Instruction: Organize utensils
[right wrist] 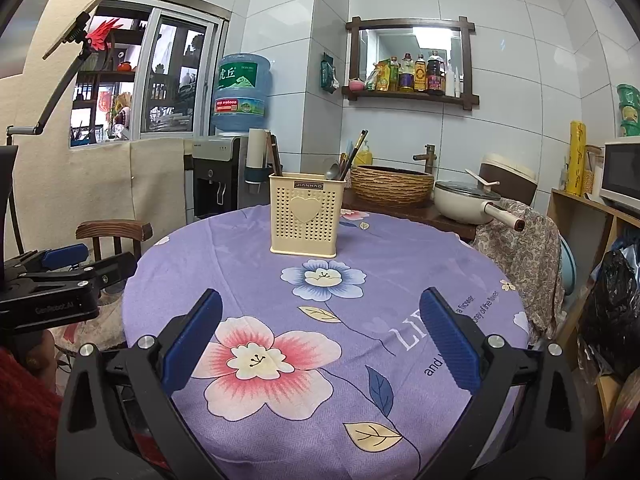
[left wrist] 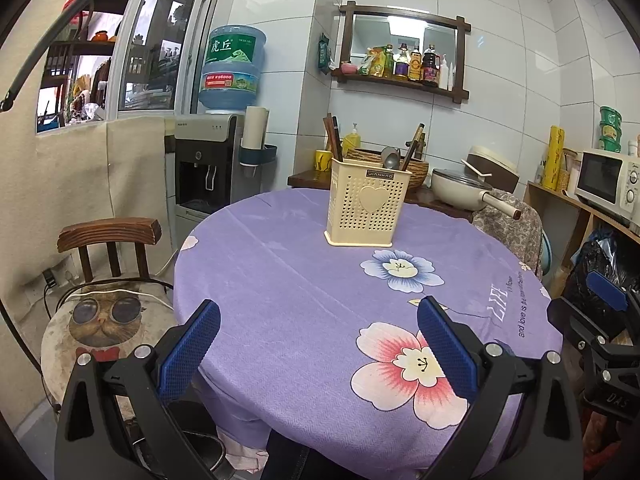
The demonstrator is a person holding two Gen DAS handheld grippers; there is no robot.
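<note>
A cream perforated utensil holder (left wrist: 366, 208) with a heart on its front stands upright on the far part of the round table; it also shows in the right wrist view (right wrist: 305, 216). Dark chopsticks (left wrist: 335, 139) and a metal spoon (left wrist: 390, 158) stick out of it; both also show in the right wrist view, chopsticks (right wrist: 276, 156) and spoon (right wrist: 331, 170). My left gripper (left wrist: 318, 336) is open and empty at the table's near edge. My right gripper (right wrist: 320, 330) is open and empty over the near half of the table.
The table wears a purple flowered cloth (left wrist: 304, 280). A wooden chair with a cat cushion (left wrist: 106, 320) stands left. A water dispenser (left wrist: 208, 164), a woven basket (right wrist: 392, 186), a white pan (right wrist: 466, 200) and a microwave (left wrist: 608, 178) lie beyond.
</note>
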